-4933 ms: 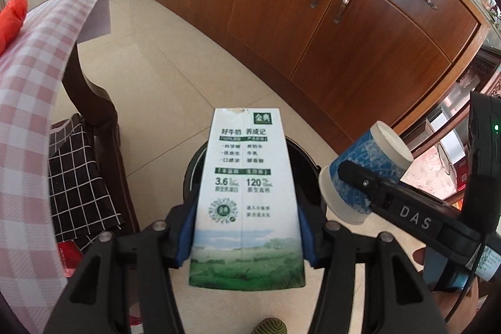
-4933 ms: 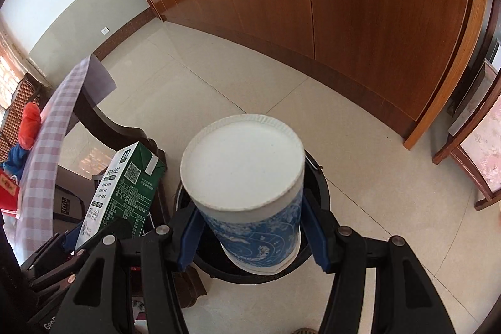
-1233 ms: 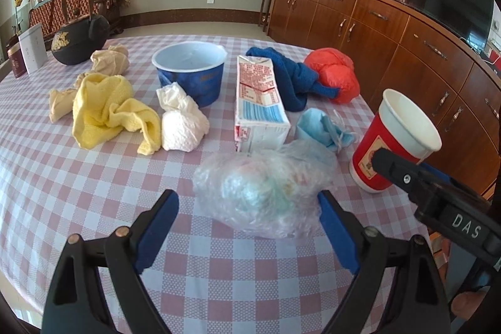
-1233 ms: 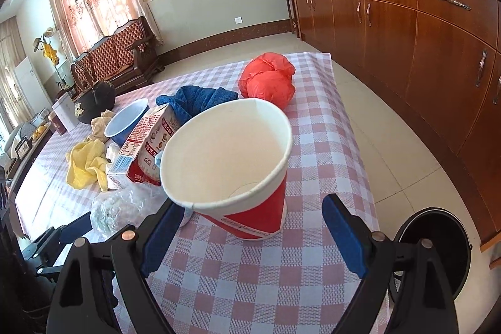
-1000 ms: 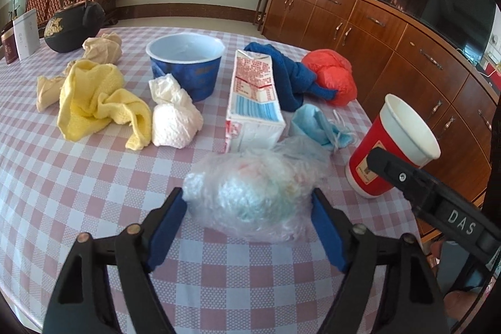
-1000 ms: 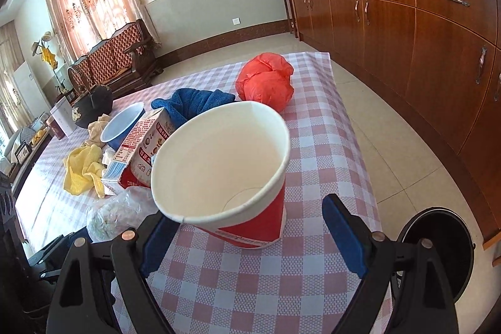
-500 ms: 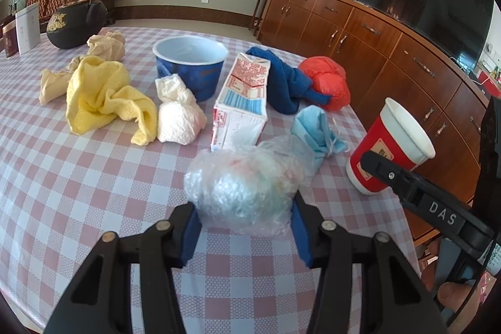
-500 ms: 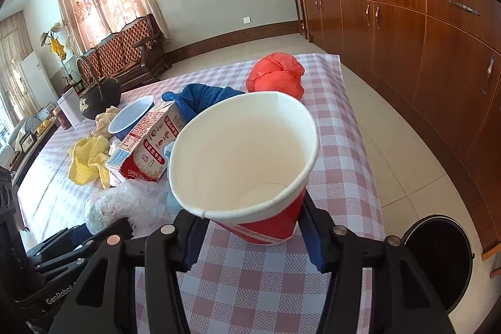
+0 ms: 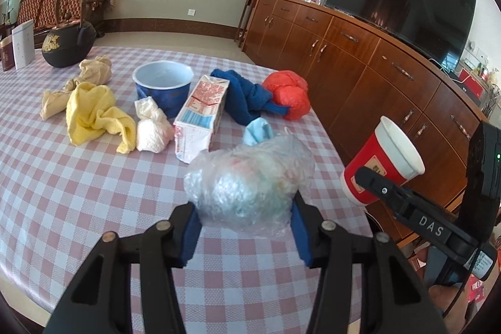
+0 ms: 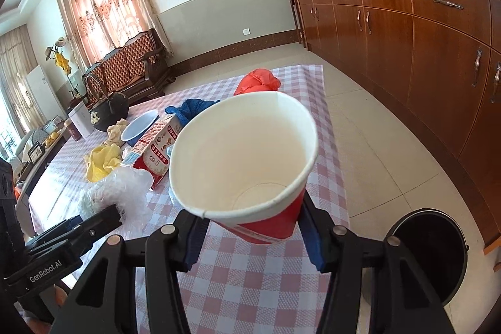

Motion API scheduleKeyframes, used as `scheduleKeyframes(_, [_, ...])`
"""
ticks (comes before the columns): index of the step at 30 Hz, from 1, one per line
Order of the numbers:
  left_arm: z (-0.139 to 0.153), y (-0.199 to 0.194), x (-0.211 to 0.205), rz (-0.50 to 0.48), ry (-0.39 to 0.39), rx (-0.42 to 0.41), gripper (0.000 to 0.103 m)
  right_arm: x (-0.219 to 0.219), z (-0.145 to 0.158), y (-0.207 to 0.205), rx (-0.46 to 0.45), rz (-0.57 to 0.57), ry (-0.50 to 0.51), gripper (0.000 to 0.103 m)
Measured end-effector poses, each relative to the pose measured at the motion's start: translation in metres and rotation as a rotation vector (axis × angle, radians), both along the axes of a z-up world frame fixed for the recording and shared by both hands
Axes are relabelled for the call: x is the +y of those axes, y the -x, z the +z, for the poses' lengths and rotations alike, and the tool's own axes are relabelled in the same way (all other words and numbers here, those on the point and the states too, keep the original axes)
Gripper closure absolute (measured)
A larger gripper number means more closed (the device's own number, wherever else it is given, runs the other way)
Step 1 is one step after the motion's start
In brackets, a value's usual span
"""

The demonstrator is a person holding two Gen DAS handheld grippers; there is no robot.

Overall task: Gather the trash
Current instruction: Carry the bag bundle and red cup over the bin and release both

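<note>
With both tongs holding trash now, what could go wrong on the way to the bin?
1. The left tongs squeeze a soft, clear plastic bag of waste; it may slip out or tear.
2. The right tongs hold the red paper cup low near its base and tilted; it might pivot or crush.
3. The round black bin sits on the floor past the checked table edge, so a drop could miss it.

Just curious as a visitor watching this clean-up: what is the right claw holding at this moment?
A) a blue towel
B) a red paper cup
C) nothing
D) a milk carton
B: the right claw has its blue pads pressed on both sides of the red paper cup, which is tilted and lifted off the checked tablecloth.
</note>
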State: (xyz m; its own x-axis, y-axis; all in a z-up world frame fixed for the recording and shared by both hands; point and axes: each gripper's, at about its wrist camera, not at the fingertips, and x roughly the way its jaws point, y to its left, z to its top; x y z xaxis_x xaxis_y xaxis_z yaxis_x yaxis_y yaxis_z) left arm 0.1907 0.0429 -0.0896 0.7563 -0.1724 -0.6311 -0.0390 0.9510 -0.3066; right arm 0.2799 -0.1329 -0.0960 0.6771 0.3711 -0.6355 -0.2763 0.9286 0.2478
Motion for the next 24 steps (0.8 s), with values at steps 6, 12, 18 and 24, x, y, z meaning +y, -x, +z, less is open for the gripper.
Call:
scheduleKeyframes(6, [0.007, -0.001, -0.028, -0.056, 0.004, -0.010, 0.051, -0.035, 0.003, 0.015, -0.007, -0.062, 0.015, 0.047])
scheduleKeyframes(12, [0.012, -0.005, -0.066, -0.135, 0.007, -0.017, 0.051, -0.082, 0.005, 0.028, -0.006, -0.149, 0.013, 0.047])
scheduleKeyframes(18, [0.013, -0.012, -0.114, -0.226, 0.011, -0.013, 0.051, -0.131, 0.001, 0.042, 0.015, -0.242, 0.014, 0.047])
scheduleKeyframes(24, [0.005, -0.021, -0.168, -0.327, 0.027, 0.015, 0.051, -0.180, -0.008, 0.057, 0.035, -0.341, 0.014, 0.047])
